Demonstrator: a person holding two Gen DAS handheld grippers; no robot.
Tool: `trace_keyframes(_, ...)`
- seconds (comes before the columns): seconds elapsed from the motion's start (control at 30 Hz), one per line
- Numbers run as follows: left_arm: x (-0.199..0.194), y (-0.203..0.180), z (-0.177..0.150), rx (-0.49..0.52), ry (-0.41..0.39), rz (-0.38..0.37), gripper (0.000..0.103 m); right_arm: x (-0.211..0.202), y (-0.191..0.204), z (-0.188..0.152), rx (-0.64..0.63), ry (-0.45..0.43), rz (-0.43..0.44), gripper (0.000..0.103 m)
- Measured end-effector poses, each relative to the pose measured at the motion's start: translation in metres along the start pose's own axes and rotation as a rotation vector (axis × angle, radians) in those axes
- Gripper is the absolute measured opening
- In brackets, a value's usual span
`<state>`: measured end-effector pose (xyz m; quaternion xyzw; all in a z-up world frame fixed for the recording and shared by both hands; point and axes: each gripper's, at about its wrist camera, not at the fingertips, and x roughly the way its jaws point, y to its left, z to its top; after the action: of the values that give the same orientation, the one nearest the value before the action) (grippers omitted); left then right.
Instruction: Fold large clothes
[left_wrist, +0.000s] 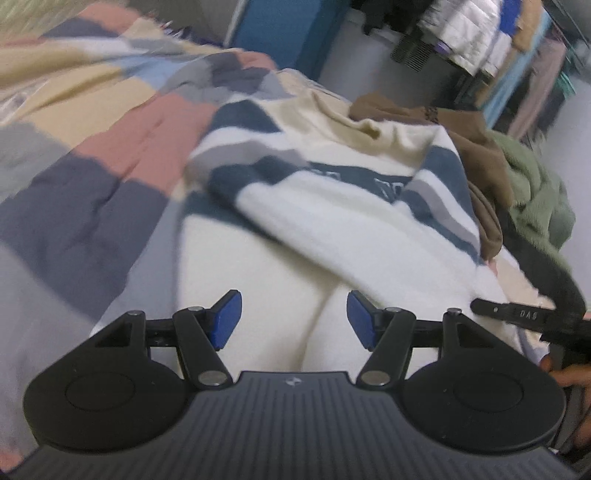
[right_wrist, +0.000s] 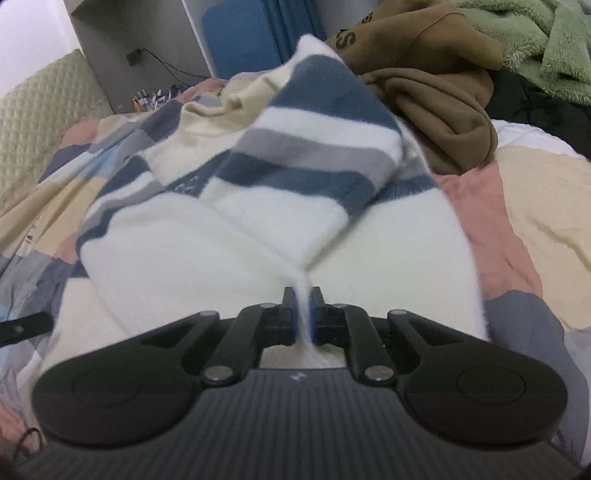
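A fluffy white sweater with blue and grey stripes (left_wrist: 332, 221) lies on the patchwork bed cover (left_wrist: 92, 147). My left gripper (left_wrist: 294, 319) is open and empty, just above the sweater's white lower part. In the right wrist view the sweater (right_wrist: 258, 229) fills the middle, with a striped sleeve (right_wrist: 317, 147) lifted and pulled across the body. My right gripper (right_wrist: 303, 314) is shut on the white cuff end of that sleeve. The right gripper's finger also shows at the right edge of the left wrist view (left_wrist: 517, 314).
A brown hoodie (right_wrist: 436, 96) and a green fleece (right_wrist: 535, 48) lie heaped beyond the sweater, at its far right; a black garment (right_wrist: 535, 103) lies beside them. The patchwork cover (right_wrist: 535, 203) spreads on both sides. Clothes hang on a rack (left_wrist: 498, 44) across the room.
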<state>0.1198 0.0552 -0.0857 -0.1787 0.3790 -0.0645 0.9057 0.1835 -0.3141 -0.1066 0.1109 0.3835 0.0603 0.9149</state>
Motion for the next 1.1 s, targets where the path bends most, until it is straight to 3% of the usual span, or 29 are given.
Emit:
trace_keyframes(0.23,-0.034,0.022,-0.016,-0.111,-0.006,0.011,0.068,-0.026,-0.008,-0.009,0.063,0.006,0.017,0.016)
trace_keyframes(0.47,-0.043,0.032,-0.022,-0.180,0.007,0.055,0.068,-0.061,-0.030,-0.019,0.160,-0.035,-0.102,0.077)
trace_keyframes(0.5,-0.044,0.033,-0.023,-0.187,0.009,0.063,0.068,-0.064,-0.037,-0.021,0.194,-0.037,-0.129,0.080)
trace_keyframes(0.6,-0.039,0.038,-0.023,-0.210,0.029,0.073,0.068,-0.068,-0.058,-0.028,0.314,-0.019,-0.180,0.080)
trace_keyframes(0.73,-0.028,0.049,-0.023,-0.272,0.072,0.086,0.068,-0.059,-0.069,-0.034,0.400,0.034,-0.157,0.080)
trace_keyframes(0.93,-0.018,0.074,-0.026,-0.408,0.102,0.072,0.068,-0.035,-0.071,-0.050,0.514,0.151,-0.049,0.083)
trace_keyframes(1.1,-0.013,0.081,-0.028,-0.454,0.120,0.048,0.068,-0.039,-0.066,-0.051,0.562,0.134,0.084,0.083)
